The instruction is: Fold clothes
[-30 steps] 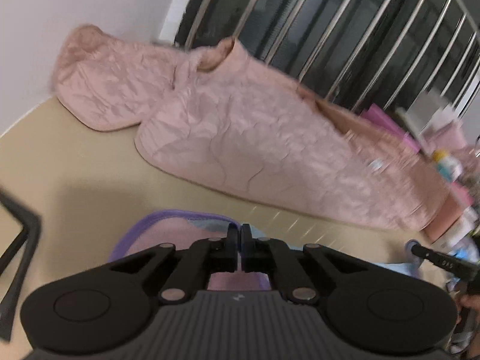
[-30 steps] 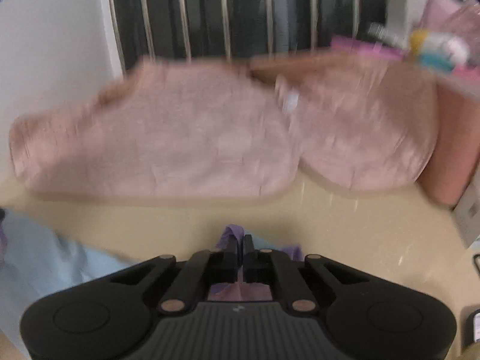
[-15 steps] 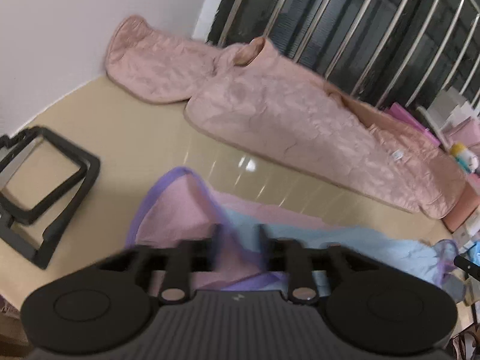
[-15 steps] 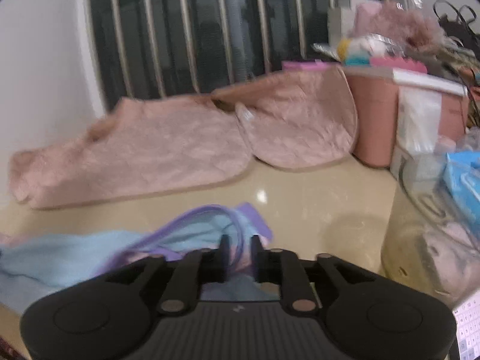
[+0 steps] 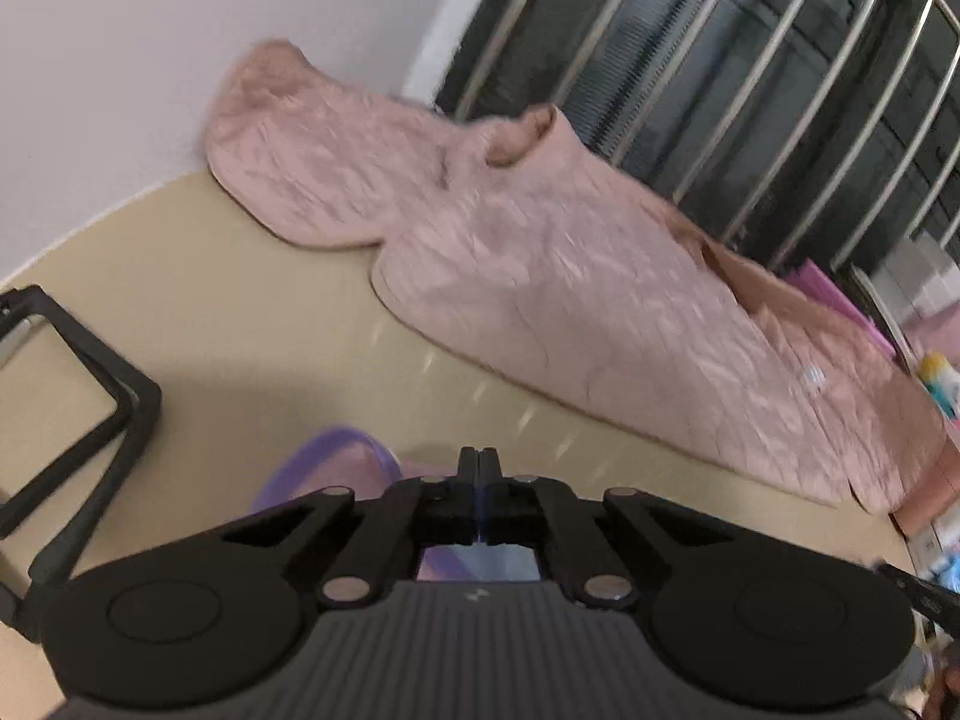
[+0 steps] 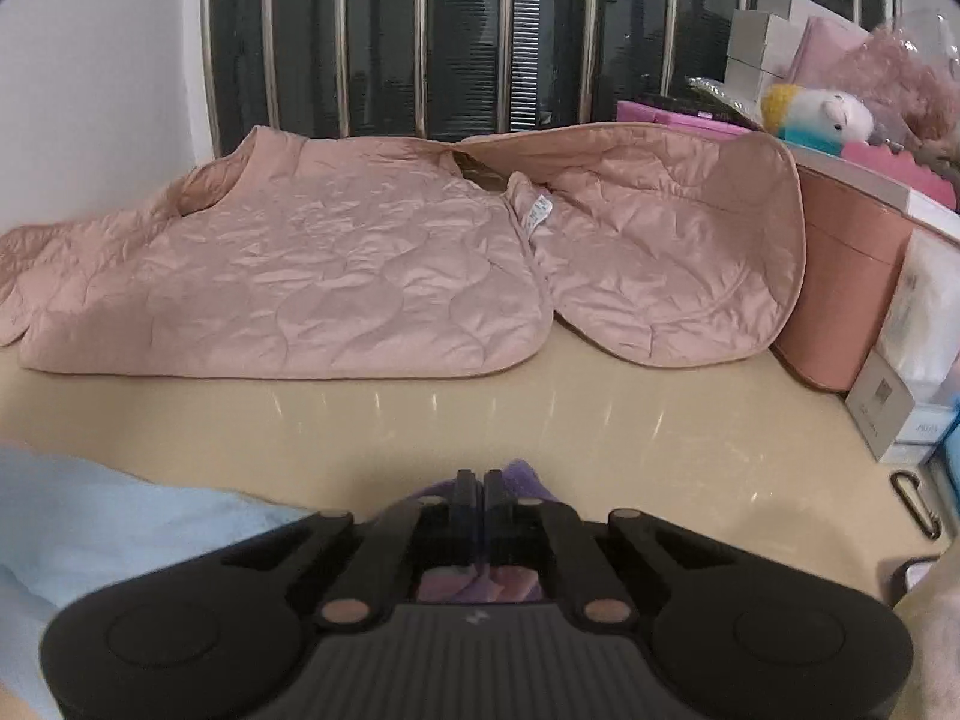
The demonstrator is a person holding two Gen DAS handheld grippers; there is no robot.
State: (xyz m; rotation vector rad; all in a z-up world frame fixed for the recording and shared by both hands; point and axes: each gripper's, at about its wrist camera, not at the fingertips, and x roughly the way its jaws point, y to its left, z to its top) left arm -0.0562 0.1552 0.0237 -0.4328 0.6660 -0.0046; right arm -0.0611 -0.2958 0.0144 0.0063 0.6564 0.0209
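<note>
A small garment of light blue and pink cloth with purple trim (image 5: 342, 468) lies on the beige table (image 5: 240, 324) right under both grippers. My left gripper (image 5: 479, 457) is shut, its tips at the garment's purple-trimmed edge, a thin strip of cloth showing between the fingers. My right gripper (image 6: 478, 478) is shut too, with purple trim bunched around its tips. The light blue part of the garment (image 6: 120, 516) spreads to the left in the right wrist view. A pink quilted jacket (image 6: 300, 276) (image 5: 570, 276) lies spread out at the back.
A black frame (image 5: 90, 420) lies on the table at the left. Window bars (image 6: 420, 30) stand behind the jacket. At the right are a pink bin (image 6: 852, 276), a plush toy (image 6: 822, 114), boxes (image 6: 900, 420) and a carabiner (image 6: 915, 504).
Both grippers stood open over the garment half a second ago and have shut again at its purple-trimmed edge. Both views have sunk closer to the table.
</note>
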